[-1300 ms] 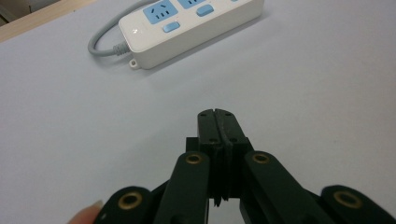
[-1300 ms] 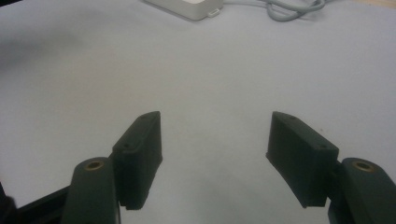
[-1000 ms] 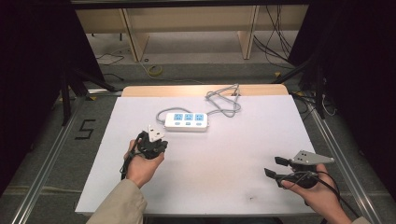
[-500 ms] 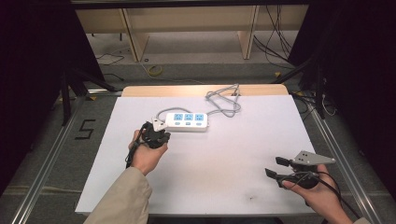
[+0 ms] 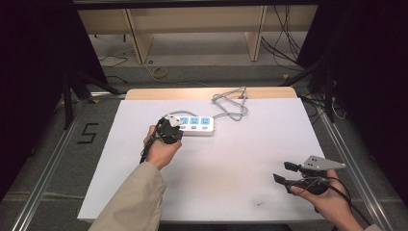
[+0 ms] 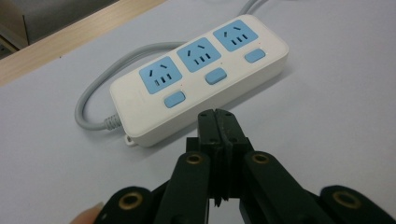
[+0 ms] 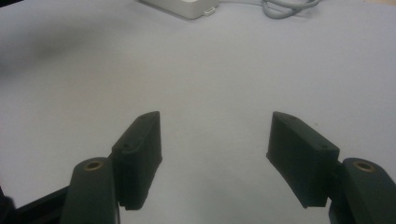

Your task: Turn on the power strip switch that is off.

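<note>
White power strip flat on the white table toward its far edge, just ahead of the left gripper, jaws closed on nothing, right gripper well apart, jaws wide open, grey cable coiled behind, wooden shelving beyond.

The high view sits above the person's side of the worktop and looks forward and down, far enough off to take in the whole white surface and the floor beyond. The left gripper view rides on the left hand-held gripper and looks along its jaws, close over the power strip (its three sockets are plain to read). The right gripper view looks low across the worktop from the right hand-held gripper, with the strip's end far off at its top edge. All three views share the strip and the surface around it.
</note>
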Available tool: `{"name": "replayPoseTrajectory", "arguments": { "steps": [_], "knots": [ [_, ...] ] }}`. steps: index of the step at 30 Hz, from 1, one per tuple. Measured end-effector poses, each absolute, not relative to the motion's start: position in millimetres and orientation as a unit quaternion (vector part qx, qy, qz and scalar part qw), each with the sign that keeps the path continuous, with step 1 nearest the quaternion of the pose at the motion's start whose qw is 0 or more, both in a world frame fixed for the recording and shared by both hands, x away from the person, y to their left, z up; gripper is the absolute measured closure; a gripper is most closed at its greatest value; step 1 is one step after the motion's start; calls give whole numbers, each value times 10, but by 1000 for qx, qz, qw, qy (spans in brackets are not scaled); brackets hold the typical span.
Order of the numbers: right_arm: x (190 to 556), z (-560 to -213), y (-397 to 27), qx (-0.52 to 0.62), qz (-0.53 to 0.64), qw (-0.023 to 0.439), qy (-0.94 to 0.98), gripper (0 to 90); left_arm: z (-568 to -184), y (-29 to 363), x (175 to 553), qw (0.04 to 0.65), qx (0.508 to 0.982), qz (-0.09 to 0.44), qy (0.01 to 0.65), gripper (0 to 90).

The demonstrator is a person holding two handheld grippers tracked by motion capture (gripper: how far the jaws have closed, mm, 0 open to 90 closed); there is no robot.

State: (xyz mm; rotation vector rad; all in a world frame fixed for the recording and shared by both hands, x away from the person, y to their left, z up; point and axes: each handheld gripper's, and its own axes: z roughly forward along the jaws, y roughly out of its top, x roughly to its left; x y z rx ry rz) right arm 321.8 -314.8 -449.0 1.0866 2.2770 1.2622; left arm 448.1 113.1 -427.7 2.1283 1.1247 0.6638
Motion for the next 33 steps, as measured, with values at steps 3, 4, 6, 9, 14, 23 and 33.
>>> {"name": "replayPoseTrajectory", "arguments": {
  "steps": [3, 4, 6, 9, 14, 23, 33],
  "knots": [
    [3218, -4491, -3147, 380, 441, 160, 797, 353, -4277, 1088, 4543, 307, 814, 256, 422, 899],
    [3218, -4491, -3145, 381, 441, 160, 797, 354, -4277, 1076, 4567, 304, 816, 257, 420, 899],
    [3220, -4492, -3137, 378, 442, 160, 797, 354, -4272, 1060, 4600, 299, 819, 257, 418, 899],
    [3214, -4497, -3123, 376, 441, 159, 799, 353, -4272, 1027, 4657, 298, 819, 257, 417, 899],
    [3209, -4496, -3128, 378, 441, 159, 798, 353, -4298, 961, 4734, 292, 823, 254, 416, 899],
    [3204, -4495, -3136, 379, 441, 159, 798, 353, -4317, 850, 4866, 289, 828, 256, 407, 899],
    [3200, -4497, -3138, 378, 443, 159, 798, 353, -4321, 765, 4963, 289, 830, 254, 403, 899]
  ]
}}
